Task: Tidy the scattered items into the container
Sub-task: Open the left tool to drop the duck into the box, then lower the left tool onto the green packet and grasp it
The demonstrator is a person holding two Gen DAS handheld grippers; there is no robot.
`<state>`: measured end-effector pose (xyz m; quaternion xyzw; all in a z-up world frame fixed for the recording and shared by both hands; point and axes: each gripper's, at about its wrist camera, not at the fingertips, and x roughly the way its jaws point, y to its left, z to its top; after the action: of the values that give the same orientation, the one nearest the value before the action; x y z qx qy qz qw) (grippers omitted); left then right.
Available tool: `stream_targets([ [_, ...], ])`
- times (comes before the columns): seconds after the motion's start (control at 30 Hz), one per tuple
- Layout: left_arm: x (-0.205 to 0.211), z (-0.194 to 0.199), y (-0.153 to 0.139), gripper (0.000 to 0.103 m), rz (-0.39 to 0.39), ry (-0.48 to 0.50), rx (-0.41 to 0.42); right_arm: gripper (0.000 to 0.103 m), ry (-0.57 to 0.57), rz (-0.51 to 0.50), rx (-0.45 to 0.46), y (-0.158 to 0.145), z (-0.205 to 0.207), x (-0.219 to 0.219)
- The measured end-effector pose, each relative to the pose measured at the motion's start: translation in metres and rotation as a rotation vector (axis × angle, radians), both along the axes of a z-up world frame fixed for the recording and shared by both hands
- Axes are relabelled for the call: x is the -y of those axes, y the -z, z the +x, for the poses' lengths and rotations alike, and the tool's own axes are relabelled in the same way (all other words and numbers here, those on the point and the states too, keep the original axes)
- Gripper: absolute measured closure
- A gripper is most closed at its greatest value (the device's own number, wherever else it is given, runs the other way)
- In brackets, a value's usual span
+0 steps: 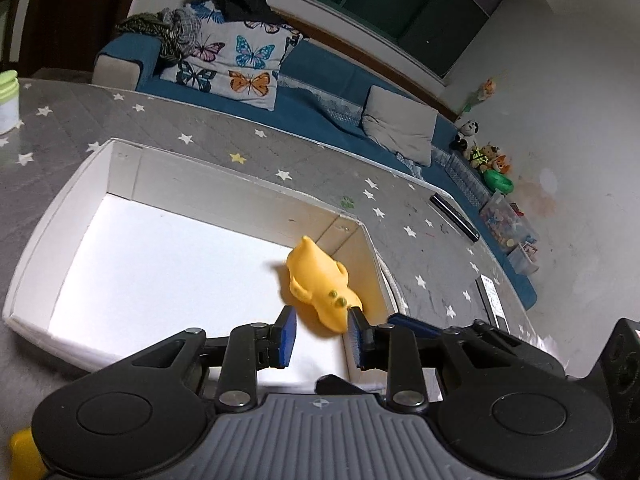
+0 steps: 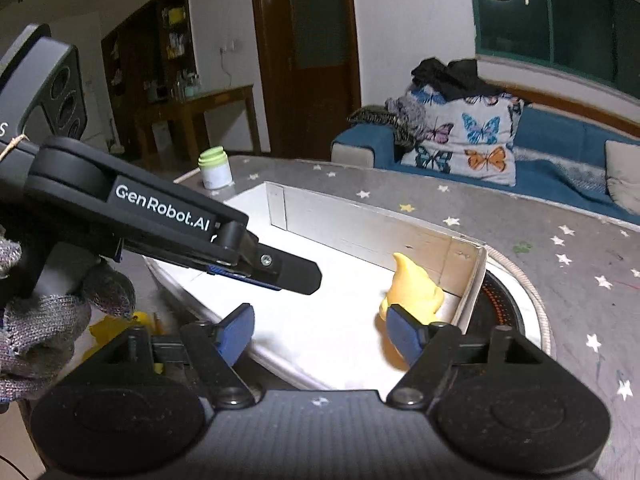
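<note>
A yellow toy (image 1: 320, 286) lies inside the white box (image 1: 72, 200) on the starry desk (image 1: 280, 152), near its corner. Left gripper (image 1: 322, 334) and right gripper (image 2: 320, 330) fingers are spread, holding nothing.

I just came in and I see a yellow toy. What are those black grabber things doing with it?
A person holds two grippers over a white box on the starry table. The yellow toy is inside the box, near its corner. The left gripper is open, with the toy just past its fingertips, not squeezed. The right gripper is open too and holds nothing. A green-lidded jar stands outside the box.
</note>
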<state>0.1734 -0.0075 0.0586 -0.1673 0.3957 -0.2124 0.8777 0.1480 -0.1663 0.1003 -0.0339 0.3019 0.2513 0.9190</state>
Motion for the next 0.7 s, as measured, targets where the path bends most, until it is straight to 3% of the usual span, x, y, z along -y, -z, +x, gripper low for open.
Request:
stream_targets([
  [0.33, -0.012, -0.058, 0.006, 0.071, 0.050, -0.046, 0.041, 0.013, 0.028, 0.021, 0.075, 0.001, -0.064, 0.001],
  [0.7, -0.020, -0.093, 0.029, 0.071, 0.088, -0.060, -0.001, 0.012, 0.006, -0.009, 0.046, 0.016, -0.112, -0.008],
])
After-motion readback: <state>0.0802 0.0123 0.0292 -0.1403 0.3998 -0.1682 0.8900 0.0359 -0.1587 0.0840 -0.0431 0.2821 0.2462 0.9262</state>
